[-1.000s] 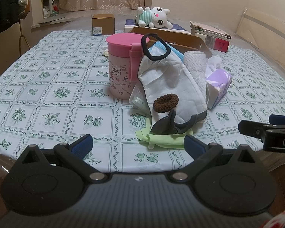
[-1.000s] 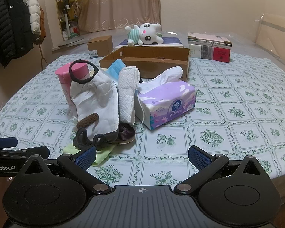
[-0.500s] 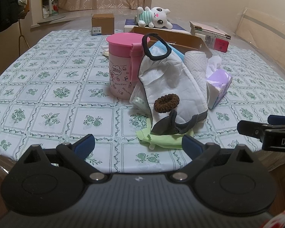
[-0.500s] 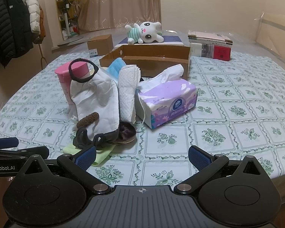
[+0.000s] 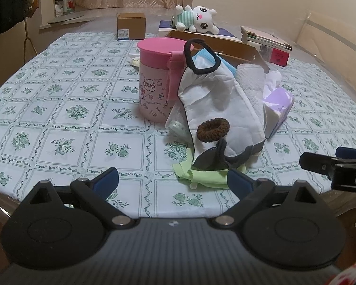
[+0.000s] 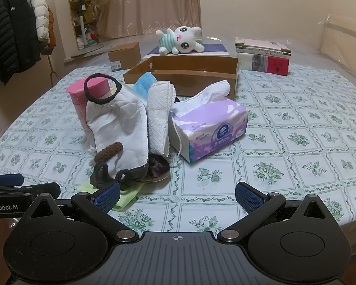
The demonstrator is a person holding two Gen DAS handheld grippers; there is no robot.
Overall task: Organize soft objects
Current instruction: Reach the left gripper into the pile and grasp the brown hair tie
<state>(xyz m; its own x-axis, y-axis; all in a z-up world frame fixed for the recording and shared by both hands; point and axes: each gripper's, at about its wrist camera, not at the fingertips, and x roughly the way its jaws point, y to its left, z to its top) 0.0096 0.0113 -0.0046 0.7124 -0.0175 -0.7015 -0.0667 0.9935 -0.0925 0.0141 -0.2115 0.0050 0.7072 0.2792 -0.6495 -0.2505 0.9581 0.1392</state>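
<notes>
A pile of soft things lies mid-table: a white cloth mask with black loops (image 5: 216,104) (image 6: 121,121), a brown hair scrunchie (image 5: 213,129) (image 6: 108,151) on it, a green cloth (image 5: 206,175) (image 6: 125,196) under it, a folded white towel (image 6: 159,116), a blue mask (image 6: 144,82) and a purple tissue pack (image 6: 208,128) (image 5: 277,109). My left gripper (image 5: 172,181) is open and empty at the near table edge, short of the green cloth. My right gripper (image 6: 178,196) is open and empty, near the pile's right side.
A pink lidded cup (image 5: 159,80) stands left of the pile. An open cardboard box (image 6: 189,73) sits behind it, with a plush bunny (image 6: 180,40), a small carton (image 6: 124,55) and stacked books (image 6: 263,57) at the back. Coats (image 6: 19,38) hang at far left.
Both grippers have shifted very slightly; the pile and the other objects have not moved.
</notes>
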